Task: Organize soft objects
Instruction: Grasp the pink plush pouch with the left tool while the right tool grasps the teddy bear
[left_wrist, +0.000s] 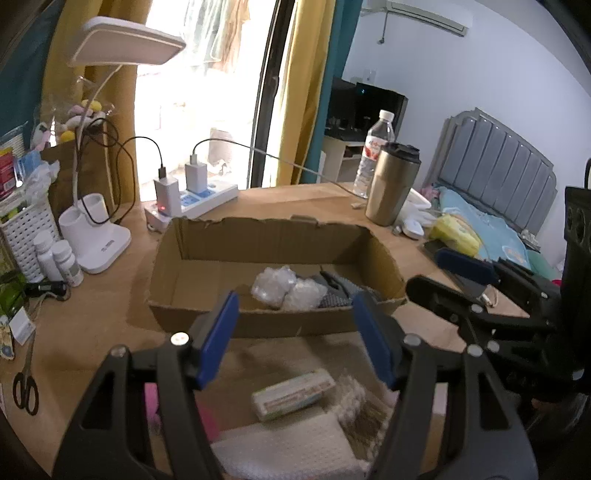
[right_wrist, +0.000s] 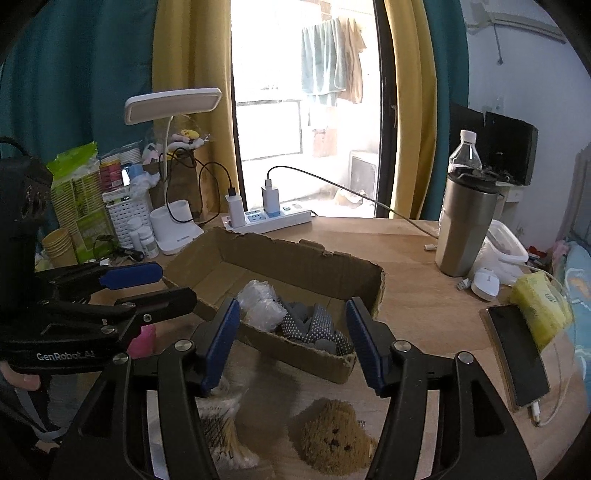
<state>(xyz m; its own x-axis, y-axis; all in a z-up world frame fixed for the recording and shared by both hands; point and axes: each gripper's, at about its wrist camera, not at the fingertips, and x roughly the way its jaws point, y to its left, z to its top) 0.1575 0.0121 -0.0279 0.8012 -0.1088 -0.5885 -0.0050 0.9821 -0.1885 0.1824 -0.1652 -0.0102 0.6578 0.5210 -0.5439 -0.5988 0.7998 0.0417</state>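
— What do you have on the left side?

— My left claw (left_wrist: 295, 339) hangs above the near edge of the surface (left_wrist: 110, 314), its blue pads spread wide with nothing between them. Below it I see a pink item (left_wrist: 155, 402), then white foam (left_wrist: 288, 443), a small packet (left_wrist: 293, 395) and a bundle of swabs (left_wrist: 354, 406). Further left stand a lamp (left_wrist: 99, 236) and two white bottles (left_wrist: 61, 260).

— And the box?

— The box (left_wrist: 258, 236) lies just beyond the claw, open on top. Inside, toward its near right corner, sits crumpled bubble wrap (left_wrist: 284, 288), and dotted grey cloth (left_wrist: 340, 291) touches it on the right. The rest of the box floor is bare cardboard.

— Right side?

— My right claw (right_wrist: 293, 343) is spread open too, holding nothing, hovering over the box's near wall. Under it, on the surface, the swabs (right_wrist: 221, 432) lie to the left and a brown plush (right_wrist: 334, 435) to the right, near each other; I can't tell if they touch. The plush lies outside the box, on the near side of it.

— Anything past that?

— A steel tumbler (right_wrist: 467, 225) with a water bottle (right_wrist: 464, 155) behind it, a white mouse (right_wrist: 485, 282), then a phone (right_wrist: 517, 354) beside a yellow tissue pack (right_wrist: 539, 306) at the right edge.
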